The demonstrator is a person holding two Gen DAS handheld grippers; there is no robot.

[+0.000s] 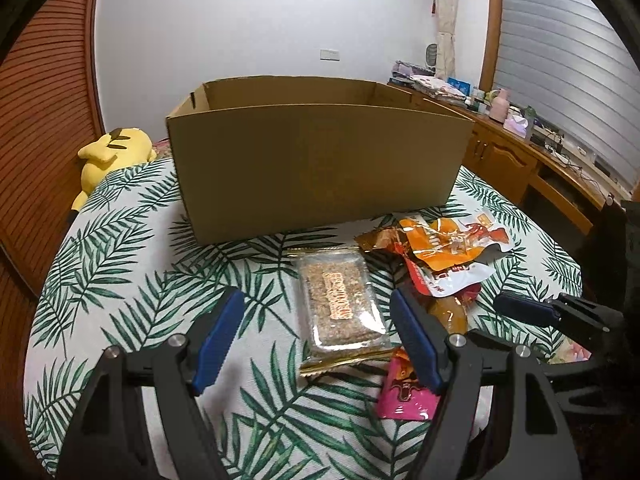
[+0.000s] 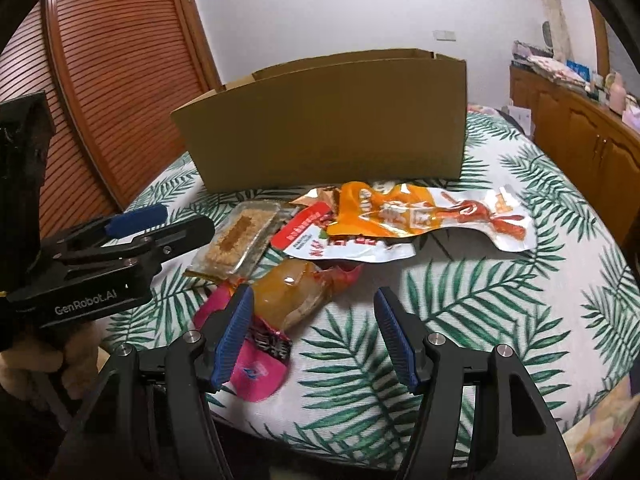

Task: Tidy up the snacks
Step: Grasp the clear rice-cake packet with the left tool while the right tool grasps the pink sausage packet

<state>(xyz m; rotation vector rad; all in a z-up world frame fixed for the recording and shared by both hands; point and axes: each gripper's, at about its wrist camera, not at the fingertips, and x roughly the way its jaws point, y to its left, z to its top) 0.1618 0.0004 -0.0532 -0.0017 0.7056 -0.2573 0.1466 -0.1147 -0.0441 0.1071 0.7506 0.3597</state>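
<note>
Left tool [image 1: 318, 336]: jaws spread wide, nothing held. It hovers above the counter [image 1: 120, 280], which is covered in a palm-leaf print cloth. The clear-wrapped grain bar [image 1: 340, 300] lies flat between the two blue pads, touched by neither as far as the view shows.

Right tool [image 2: 314, 336]: jaws likewise wide apart, nothing gripped. Its left pad [image 2: 234, 336] sits over the pink packet [image 2: 260, 364]; contact cannot be judged. Bare cloth lies between the pads.

Snacks: all lie on the counter in front of the cardboard box [image 1: 316, 160], in a loose pile. The amber pouch [image 2: 288, 292] rests on the pink packet. Behind it a red-and-white packet [image 2: 320, 240] lies partly under the large orange bag [image 2: 420, 216], which sits nearest the box's front wall. The grain bar is at the left edge of the pile, just beside the red-and-white packet.

The box stands upright, top open; its inside is not visible.

Surroundings: yellow plush toy [image 1: 108, 156] behind the counter on the left; wooden cabinets [image 1: 500, 156] on the right.
</note>
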